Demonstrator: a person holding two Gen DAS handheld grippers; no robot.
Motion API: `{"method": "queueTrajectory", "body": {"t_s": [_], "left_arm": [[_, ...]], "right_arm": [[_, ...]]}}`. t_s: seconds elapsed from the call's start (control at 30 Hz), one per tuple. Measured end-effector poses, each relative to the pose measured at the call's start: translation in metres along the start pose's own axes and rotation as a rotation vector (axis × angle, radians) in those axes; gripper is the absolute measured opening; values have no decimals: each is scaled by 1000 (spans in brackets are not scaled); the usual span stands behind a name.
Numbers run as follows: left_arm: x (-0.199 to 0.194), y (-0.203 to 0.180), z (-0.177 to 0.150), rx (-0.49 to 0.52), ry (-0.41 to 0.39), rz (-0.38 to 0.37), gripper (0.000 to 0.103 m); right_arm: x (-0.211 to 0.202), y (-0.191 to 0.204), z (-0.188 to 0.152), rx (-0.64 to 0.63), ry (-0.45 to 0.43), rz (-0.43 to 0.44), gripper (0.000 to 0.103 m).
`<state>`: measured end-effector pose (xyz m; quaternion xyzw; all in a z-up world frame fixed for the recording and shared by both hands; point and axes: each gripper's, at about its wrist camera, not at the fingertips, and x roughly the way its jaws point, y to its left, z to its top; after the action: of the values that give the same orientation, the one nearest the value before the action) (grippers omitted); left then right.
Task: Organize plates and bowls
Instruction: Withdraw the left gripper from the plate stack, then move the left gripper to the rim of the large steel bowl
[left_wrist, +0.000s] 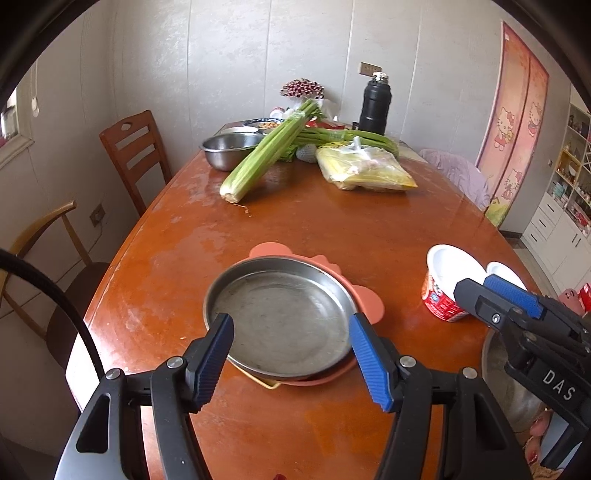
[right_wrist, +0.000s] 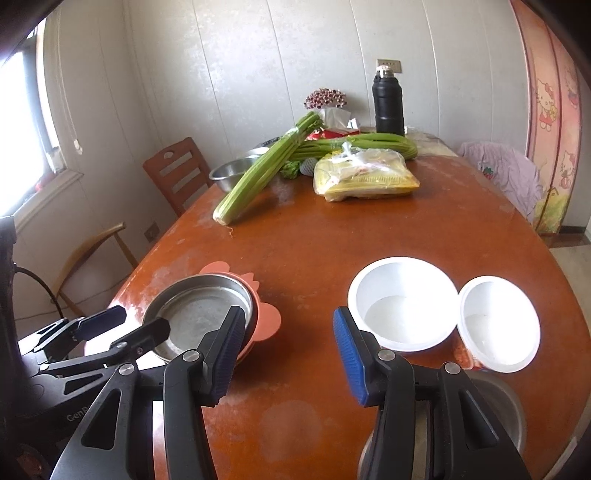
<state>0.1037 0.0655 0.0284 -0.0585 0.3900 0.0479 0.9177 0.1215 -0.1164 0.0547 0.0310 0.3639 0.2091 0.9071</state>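
Our left tool (left_wrist: 291, 354) hangs above the round stainless-steel plate (left_wrist: 280, 314), its blue-padded fingers spread to either side of the near rim and gripping nothing. That plate sits on a salmon-pink flower-edged plate (left_wrist: 365, 299) on the reddish-brown oval wooden tabletop (left_wrist: 303, 221). Our right tool (right_wrist: 286, 356) is also spread and empty, over bare wood between the steel plate and two white paper bowls (right_wrist: 402, 302), which stand touching each other at our right. Near the far end lie bundles of green celery stalks (left_wrist: 266, 155), with a steel mixing bowl (left_wrist: 229, 147) beside them.
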Motion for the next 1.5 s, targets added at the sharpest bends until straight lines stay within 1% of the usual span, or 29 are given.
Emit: {"method": "queueTrajectory", "body": {"t_s": [0.47,0.57,0.9,1.0,1.13,1.3,1.37,1.43,1.5], "left_arm": [[-12,-38,-3,44,-12,-14,66],[-14,-46,-3,50,-15,-20,66],[-17,-76,-6,92,-21,-59,66],[-18,-86,-6,108,-23,-72,66],[-19,-101,-8,134,-22,-95,66],[-18,-116,-10,154,-15,-113,66],[-16,-121,-11,161,-10,-118,66],[-13,-127,-12,170,-4,-127,66],[-10,-134,-13,181,4,-135,66]], "right_arm": [[-35,-25,-3,15,-52,16,54],[-43,-31,-4,17,-66,7,54],[-73,-72,-10,97,-115,0,54],[-78,-81,-13,110,-114,-18,54],[-80,-93,-18,118,-89,-48,54],[-83,-110,-27,112,-94,-75,54],[-85,-112,-30,99,-94,-74,56],[-90,-119,-33,104,-101,-43,68],[-92,-123,-35,95,-102,-23,71]]}}
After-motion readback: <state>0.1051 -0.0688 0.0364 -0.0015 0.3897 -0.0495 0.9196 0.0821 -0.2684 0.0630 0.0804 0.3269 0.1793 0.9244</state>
